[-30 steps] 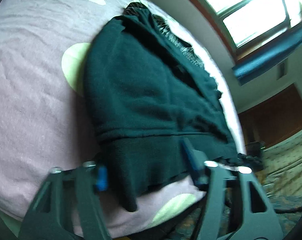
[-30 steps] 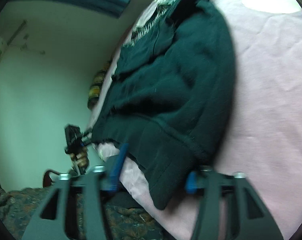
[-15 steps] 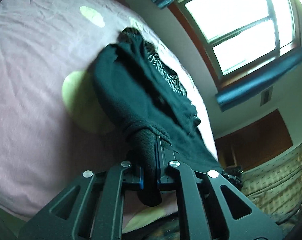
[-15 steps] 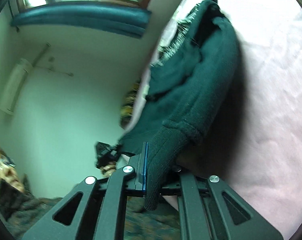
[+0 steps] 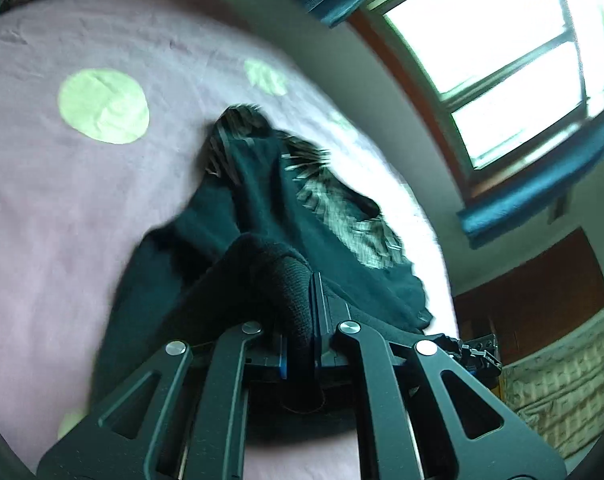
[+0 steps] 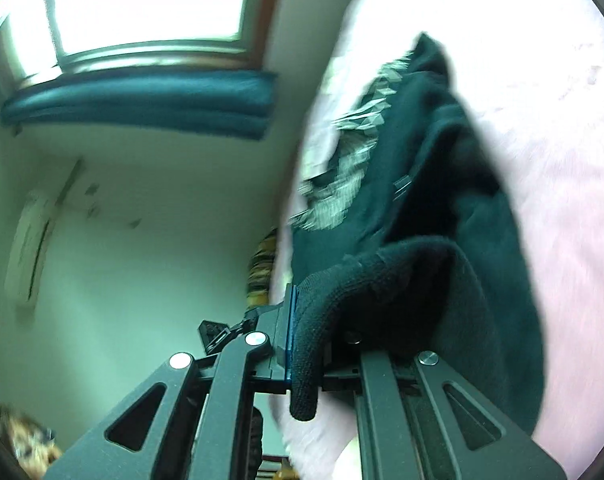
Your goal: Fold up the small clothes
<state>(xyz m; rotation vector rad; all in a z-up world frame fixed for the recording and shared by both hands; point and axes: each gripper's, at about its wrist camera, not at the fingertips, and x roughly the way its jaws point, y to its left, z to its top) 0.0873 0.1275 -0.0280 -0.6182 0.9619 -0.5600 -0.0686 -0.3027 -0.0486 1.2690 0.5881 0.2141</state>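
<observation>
A dark green knitted sweater [image 5: 262,216] with a grey patterned patch lies on a pink bedsheet [image 5: 62,200] with pale green dots. My left gripper [image 5: 302,344] is shut on the sweater's ribbed hem and holds it raised above the bed. My right gripper [image 6: 306,344] is shut on the other hem corner of the same sweater [image 6: 442,184], also lifted. The far collar end still rests on the sheet. In each view the other gripper shows at the frame's side.
A bright window [image 5: 502,40] with a rolled teal blind [image 6: 142,100] is beyond the bed. A wooden cabinet [image 5: 542,292] and patterned bedding [image 5: 562,392] are at the right. A striped pillow [image 6: 262,272] lies at the bed's far end.
Both grippers were open around the hem a second ago, then closed on it. Since then both have lifted the hem up and forward toward the collar end.
</observation>
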